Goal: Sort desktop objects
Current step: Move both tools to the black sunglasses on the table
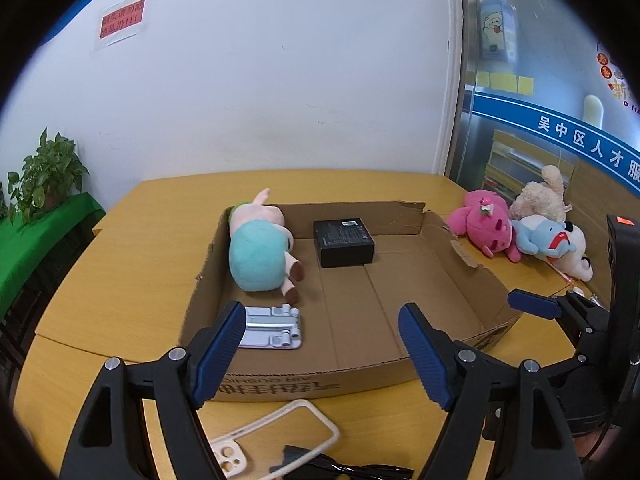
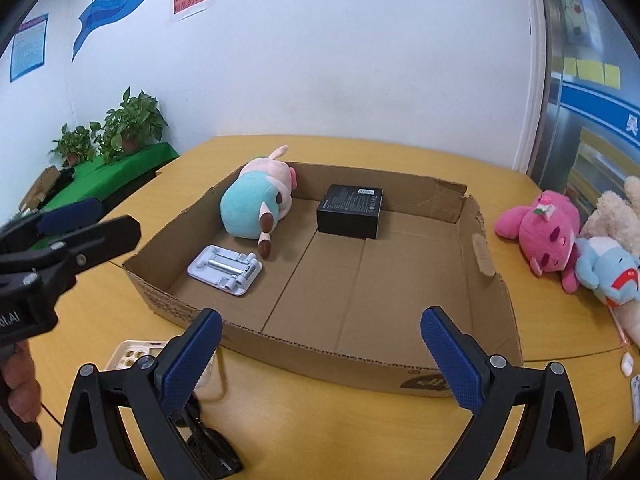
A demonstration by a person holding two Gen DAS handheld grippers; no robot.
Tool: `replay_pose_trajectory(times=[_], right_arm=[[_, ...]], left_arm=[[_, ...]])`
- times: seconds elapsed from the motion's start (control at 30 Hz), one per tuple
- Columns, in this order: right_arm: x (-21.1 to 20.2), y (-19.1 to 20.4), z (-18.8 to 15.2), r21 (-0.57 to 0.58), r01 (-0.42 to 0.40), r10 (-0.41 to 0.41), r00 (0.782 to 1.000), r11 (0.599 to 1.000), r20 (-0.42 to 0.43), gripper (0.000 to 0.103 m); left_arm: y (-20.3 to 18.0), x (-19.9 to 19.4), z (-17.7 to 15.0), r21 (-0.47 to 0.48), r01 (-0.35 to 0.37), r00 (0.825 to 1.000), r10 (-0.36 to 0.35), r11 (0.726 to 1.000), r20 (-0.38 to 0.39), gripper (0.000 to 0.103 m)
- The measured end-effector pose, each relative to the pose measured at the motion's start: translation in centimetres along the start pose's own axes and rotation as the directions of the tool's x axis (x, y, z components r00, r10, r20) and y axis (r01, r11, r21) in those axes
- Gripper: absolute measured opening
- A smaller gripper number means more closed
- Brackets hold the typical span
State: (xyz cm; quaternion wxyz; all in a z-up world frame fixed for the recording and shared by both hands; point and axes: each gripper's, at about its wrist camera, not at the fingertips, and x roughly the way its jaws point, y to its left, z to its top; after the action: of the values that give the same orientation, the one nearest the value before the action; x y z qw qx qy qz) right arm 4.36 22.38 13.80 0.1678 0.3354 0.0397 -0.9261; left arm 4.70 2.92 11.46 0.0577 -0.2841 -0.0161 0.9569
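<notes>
A shallow cardboard box [image 1: 472, 264] [image 2: 490, 288] lies on the yellow table. In it are a pig plush in a teal dress [image 1: 260, 252] [image 2: 252, 204], a black box [image 1: 344, 242] [image 2: 350, 210] and a white folded phone stand [image 1: 270, 326] [image 2: 226, 266]. My left gripper [image 1: 324, 352] is open and empty above the box's near edge. My right gripper [image 2: 322, 356] is open and empty above the box's near wall. A cream phone case [image 1: 280, 428] [image 2: 132, 354] lies on the table in front of the box.
A pink plush [image 1: 486, 226] [image 2: 544, 228], a blue-white plush [image 1: 548, 242] [image 2: 608, 268] and a beige plush [image 1: 540, 194] [image 2: 616, 212] lie right of the box. Black sunglasses [image 1: 344, 466] [image 2: 208, 444] lie by the case. Potted plants [image 2: 116, 128] stand at the left.
</notes>
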Motion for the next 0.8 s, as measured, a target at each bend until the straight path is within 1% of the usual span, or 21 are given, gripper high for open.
replay_pose_trajectory(times=[0.07, 0.17, 0.23, 0.27, 0.3, 0.33, 0.37, 0.4, 0.43, 0.47, 0.53, 0.57, 0.6, 0.67, 0.7, 0.8], right_arm=[[-0.5, -0.2, -0.1, -0.008, 0.012, -0.012, 1.0, 1.0, 0.008, 0.101], [-0.9, -0.4, -0.3, -0.009, -0.004, 0.004, 1.0, 1.0, 0.01, 0.101], [-1.2, -0.5, -0.5, -0.014, -0.032, 0.032, 0.999, 0.999, 0.009, 0.101], [-1.3, -0.6, -0.8, -0.019, -0.062, 0.062, 0.998, 0.998, 0.004, 0.101], [-1.4, -0.6, -1.2, -0.023, -0.104, 0.104, 0.995, 0.994, -0.009, 0.101], [-1.3, -0.6, -1.8, -0.029, -0.16, 0.159, 0.987, 0.987, -0.03, 0.101], [-1.1, -0.5, -2.5, -0.033, -0.224, 0.221, 0.973, 0.974, -0.063, 0.101], [-0.8, -0.4, -3.6, -0.038, -0.297, 0.292, 0.951, 0.954, -0.101, 0.101], [-0.6, -0.1, -4.7, -0.045, -0.349, 0.341, 0.931, 0.936, -0.129, 0.101], [-0.3, 0.3, -5.6, -0.051, -0.378, 0.366, 0.917, 0.924, -0.156, 0.101], [0.7, 1.4, -7.6, -0.066, -0.413, 0.389, 0.892, 0.908, -0.229, 0.101], [1.4, 2.1, -8.7, -0.075, -0.432, 0.398, 0.876, 0.899, -0.273, 0.101], [1.9, 2.9, -9.4, -0.079, -0.449, 0.408, 0.862, 0.89, -0.302, 0.101], [2.8, 4.1, -10.4, -0.087, -0.475, 0.422, 0.84, 0.876, -0.34, 0.101], [3.3, 4.8, -10.9, -0.099, -0.483, 0.422, 0.834, 0.87, -0.356, 0.101], [4.7, 6.5, -11.8, -0.139, -0.471, 0.39, 0.835, 0.871, -0.388, 0.099]], left_arm=[[-0.4, -0.3, -0.1, -0.01, 0.01, 1.0, -0.01, 1.0, 0.002, 0.079], [-1.1, -0.8, -0.5, -0.009, 0.017, 1.0, -0.017, 1.0, 0.003, 0.079], [-1.2, -1.0, -0.9, -0.01, 0.021, 1.0, -0.021, 1.0, -0.007, 0.079], [-1.2, -1.1, -1.1, -0.013, 0.024, 1.0, -0.024, 1.0, -0.019, 0.079], [-0.9, -1.1, -1.5, -0.027, 0.041, 0.998, -0.042, 0.999, -0.039, 0.079], [-0.6, -1.0, -1.9, -0.043, 0.059, 0.997, -0.061, 0.997, -0.055, 0.079], [-0.1, -1.1, -2.5, -0.065, 0.071, 0.995, -0.076, 0.995, -0.071, 0.079], [0.4, -1.0, -3.1, -0.088, 0.079, 0.992, -0.087, 0.993, -0.09, 0.079], [0.9, -0.9, -4.0, -0.112, 0.084, 0.989, -0.097, 0.99, -0.115, 0.079], [1.5, -0.8, -4.9, -0.137, 0.087, 0.984, -0.106, 0.987, -0.143, 0.079], [2.6, -0.5, -6.6, -0.182, 0.076, 0.975, -0.111, 0.98, -0.191, 0.079], [3.0, -0.4, -7.4, -0.201, 0.067, 0.971, -0.11, 0.977, -0.214, 0.079], [3.3, -0.2, -8.1, -0.212, 0.06, 0.966, -0.11, 0.975, -0.232, 0.079], [3.9, 0.2, -9.6, -0.236, 0.051, 0.954, -0.117, 0.971, -0.275, 0.079], [4.1, 0.3, -10.2, -0.249, 0.045, 0.949, -0.12, 0.967, -0.291, 0.079], [4.9, 0.3, -11.7, -0.291, 0.048, 0.936, -0.146, 0.955, -0.321, 0.079]])
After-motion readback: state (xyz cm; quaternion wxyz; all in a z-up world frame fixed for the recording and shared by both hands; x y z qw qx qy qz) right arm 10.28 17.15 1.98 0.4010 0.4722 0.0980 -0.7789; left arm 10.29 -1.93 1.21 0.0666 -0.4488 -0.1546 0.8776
